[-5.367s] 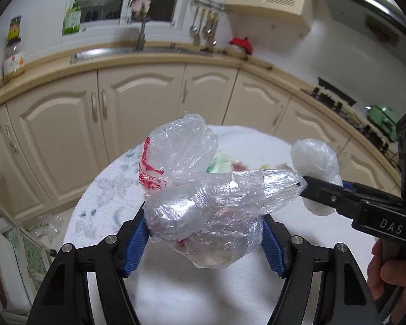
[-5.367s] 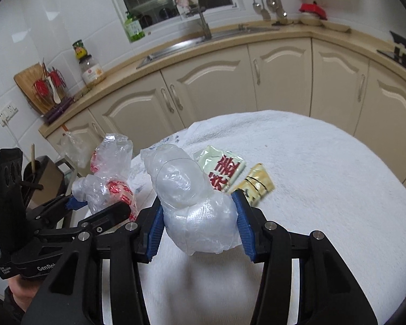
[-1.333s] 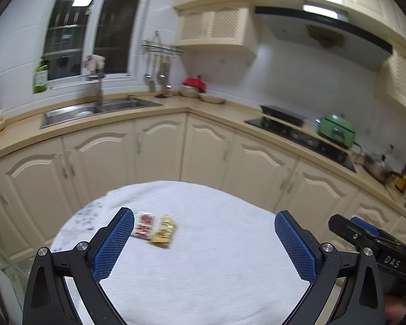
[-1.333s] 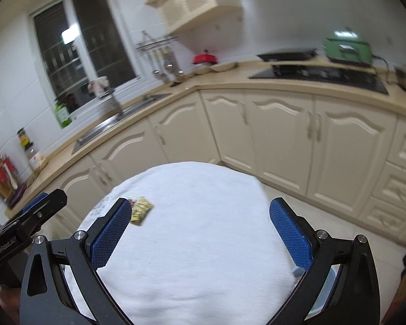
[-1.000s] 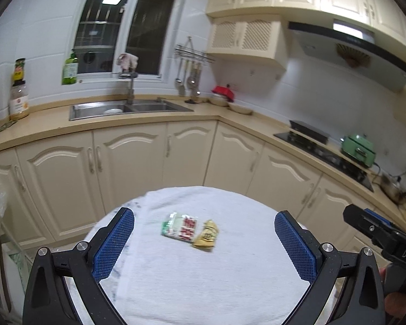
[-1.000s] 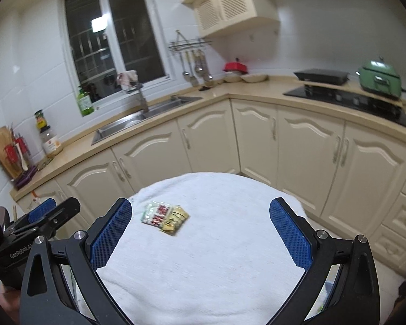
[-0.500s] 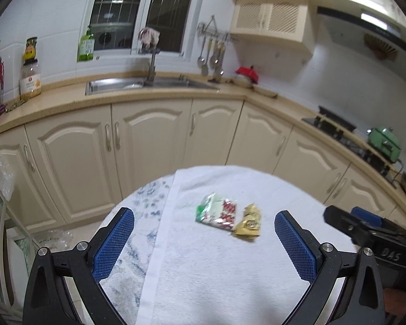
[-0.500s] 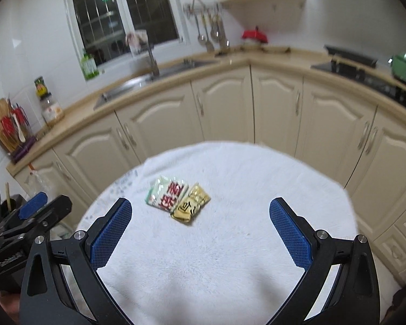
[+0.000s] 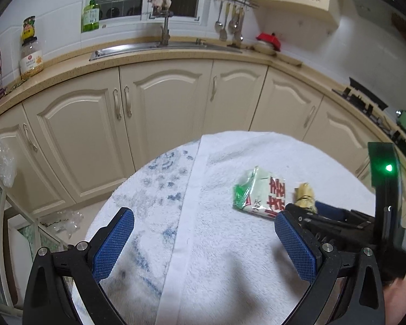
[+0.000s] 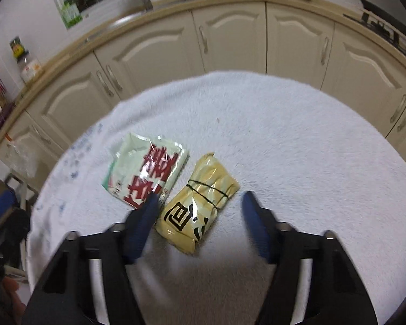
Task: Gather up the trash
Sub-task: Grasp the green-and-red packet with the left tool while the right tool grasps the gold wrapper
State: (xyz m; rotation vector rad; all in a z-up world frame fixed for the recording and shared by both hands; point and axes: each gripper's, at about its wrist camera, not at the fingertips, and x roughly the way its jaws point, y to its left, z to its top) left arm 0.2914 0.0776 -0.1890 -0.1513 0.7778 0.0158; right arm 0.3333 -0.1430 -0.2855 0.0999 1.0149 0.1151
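Observation:
Two snack wrappers lie side by side on a round table covered with a white towel (image 10: 297, 146). A green-and-white wrapper with red characters (image 10: 146, 168) is on the left. A yellow wrapper with black print (image 10: 200, 203) is on the right. My right gripper (image 10: 200, 214) is open and low, its fingers either side of the yellow wrapper's near end. My left gripper (image 9: 203, 241) is open and empty, above the towel (image 9: 216, 243) to the left of the green wrapper (image 9: 259, 192). The right gripper's body (image 9: 346, 224) shows there, hiding most of the yellow wrapper (image 9: 305, 195).
Cream kitchen cabinets (image 9: 154, 113) curve behind the table under a counter with a sink (image 9: 159, 46). A stove (image 9: 365, 100) is at the right. Crumpled clear plastic lies on the floor (image 9: 65, 222) left of the table, by a rack.
Both grippers let go of the plastic bags seen earlier and are empty. Both came down toward the table. The right gripper has closed in on the yellow wrapper and narrowed its opening.

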